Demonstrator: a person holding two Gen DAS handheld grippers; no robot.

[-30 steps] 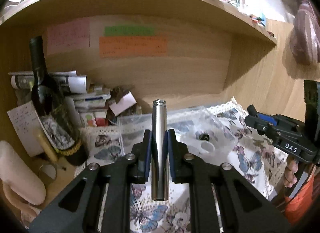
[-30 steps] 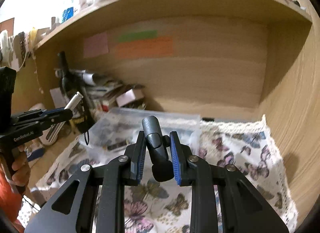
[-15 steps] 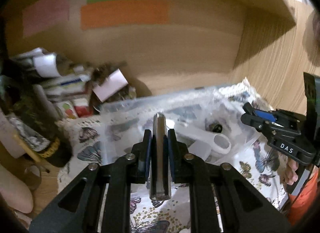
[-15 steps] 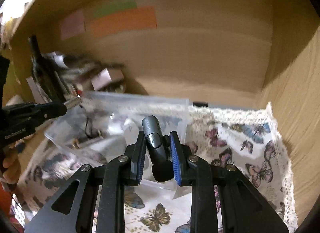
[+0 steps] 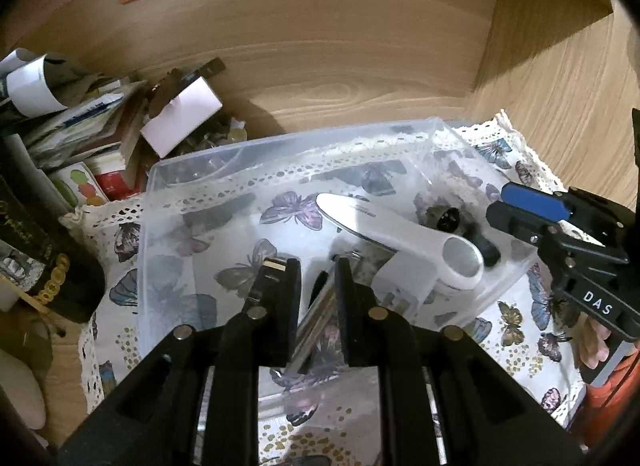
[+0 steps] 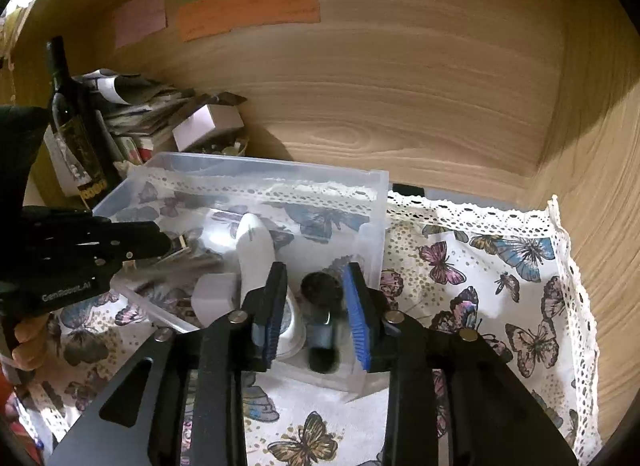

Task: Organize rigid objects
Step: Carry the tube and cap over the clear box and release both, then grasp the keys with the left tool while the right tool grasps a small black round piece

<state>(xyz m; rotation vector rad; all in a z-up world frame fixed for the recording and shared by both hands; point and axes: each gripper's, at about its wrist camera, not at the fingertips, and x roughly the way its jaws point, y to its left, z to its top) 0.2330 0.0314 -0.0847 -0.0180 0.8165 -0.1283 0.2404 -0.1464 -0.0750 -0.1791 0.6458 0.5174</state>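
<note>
Both grippers hang over the clear bin [image 6: 372, 185] at frame centre: left gripper [image 5: 318, 278] parted around the metal tube [image 5: 316, 318], right gripper [image 6: 316, 298] parted, black cylinder [image 6: 320, 290] loose between

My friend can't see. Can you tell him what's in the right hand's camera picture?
The right gripper hangs open over a clear plastic box, with a small black cylinder loose between its blue pads. The box sits on a butterfly cloth inside a wooden shelf, holding a white tool.
</note>
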